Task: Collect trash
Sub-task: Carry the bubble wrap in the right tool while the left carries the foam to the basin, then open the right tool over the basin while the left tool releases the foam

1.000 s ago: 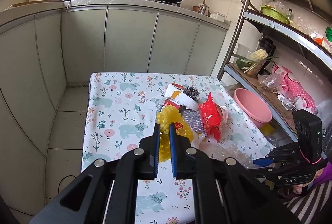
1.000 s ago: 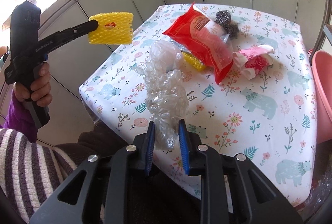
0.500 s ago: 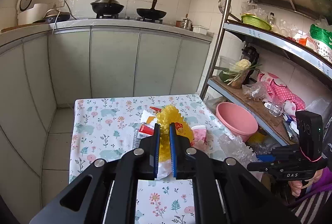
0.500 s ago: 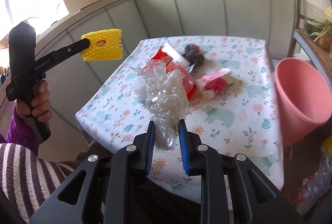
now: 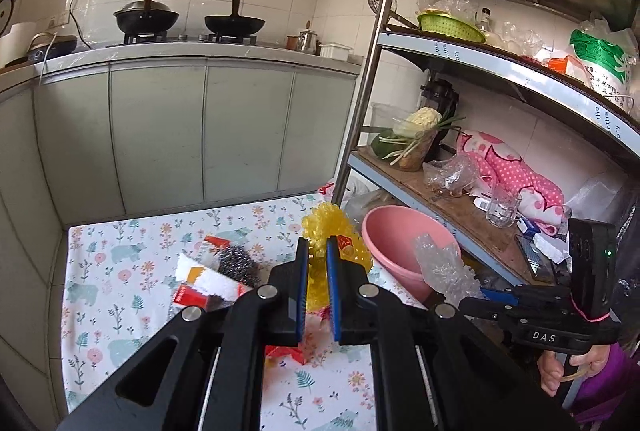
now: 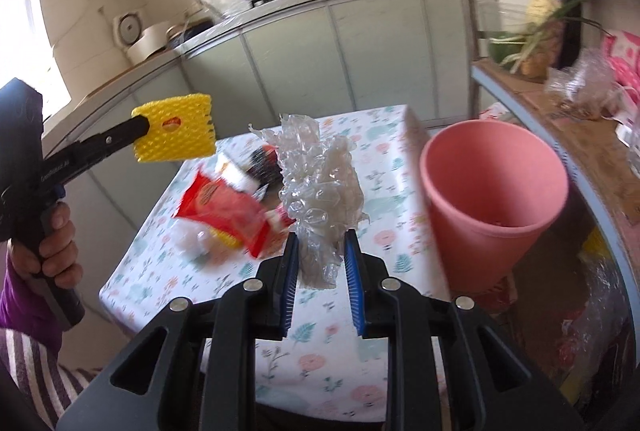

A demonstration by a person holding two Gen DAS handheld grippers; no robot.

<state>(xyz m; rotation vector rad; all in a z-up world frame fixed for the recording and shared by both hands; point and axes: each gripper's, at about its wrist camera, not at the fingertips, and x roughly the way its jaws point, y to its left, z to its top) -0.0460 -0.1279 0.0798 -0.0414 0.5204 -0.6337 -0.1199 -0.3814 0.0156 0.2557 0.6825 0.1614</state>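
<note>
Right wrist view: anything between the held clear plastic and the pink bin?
Nothing. Only bare flowered tablecloth shows between the clear plastic and the pink bin in the right wrist view.

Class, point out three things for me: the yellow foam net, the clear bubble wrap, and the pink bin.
yellow foam net (image 6: 174, 128), right wrist view, middle of its mesh face.
clear bubble wrap (image 6: 320, 191), right wrist view, crumpled middle.
pink bin (image 6: 496, 243), right wrist view, outer wall.
</note>
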